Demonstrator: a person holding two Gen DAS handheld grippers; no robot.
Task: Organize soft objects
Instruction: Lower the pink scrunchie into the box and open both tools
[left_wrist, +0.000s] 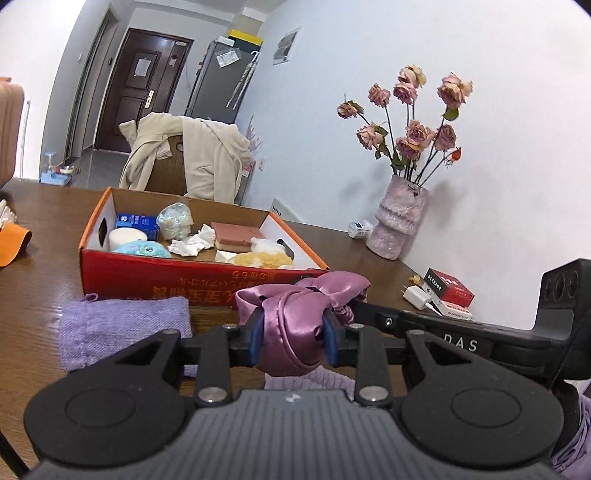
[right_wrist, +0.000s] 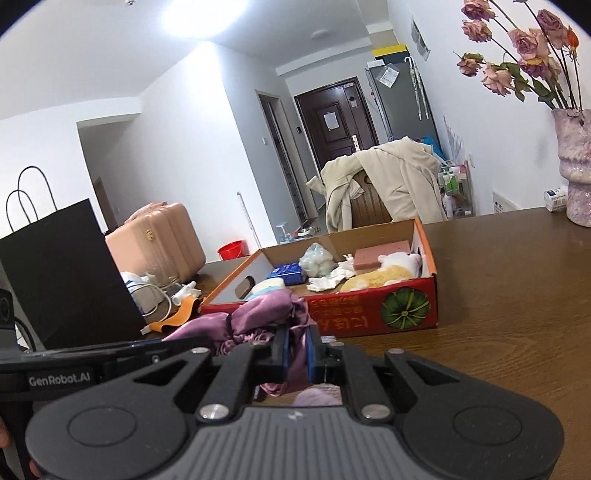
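My left gripper (left_wrist: 293, 338) is shut on a bunched purple satin cloth (left_wrist: 295, 314), held just in front of the red cardboard box (left_wrist: 177, 275). My right gripper (right_wrist: 297, 354) is shut on the same satin cloth (right_wrist: 266, 315) from the other side; its black finger shows in the left wrist view (left_wrist: 436, 325). The box holds soft items: a pink sponge (left_wrist: 236, 234), crumpled tissue (left_wrist: 192, 242), a yellow and white plush (left_wrist: 262, 256), a blue plush (left_wrist: 142, 249), a plastic-wrapped bundle (left_wrist: 175, 219). A lavender towel (left_wrist: 122, 328) lies on the table to the left of my left gripper.
A pink vase of dried roses (left_wrist: 400, 218) stands at the wall side of the wooden table (right_wrist: 517, 295), with red packets and a white charger (left_wrist: 443, 293) near it. A black paper bag (right_wrist: 62, 273), cables and an orange cap (left_wrist: 13, 243) lie at the left. A chair with a beige coat (left_wrist: 192, 158) stands behind.
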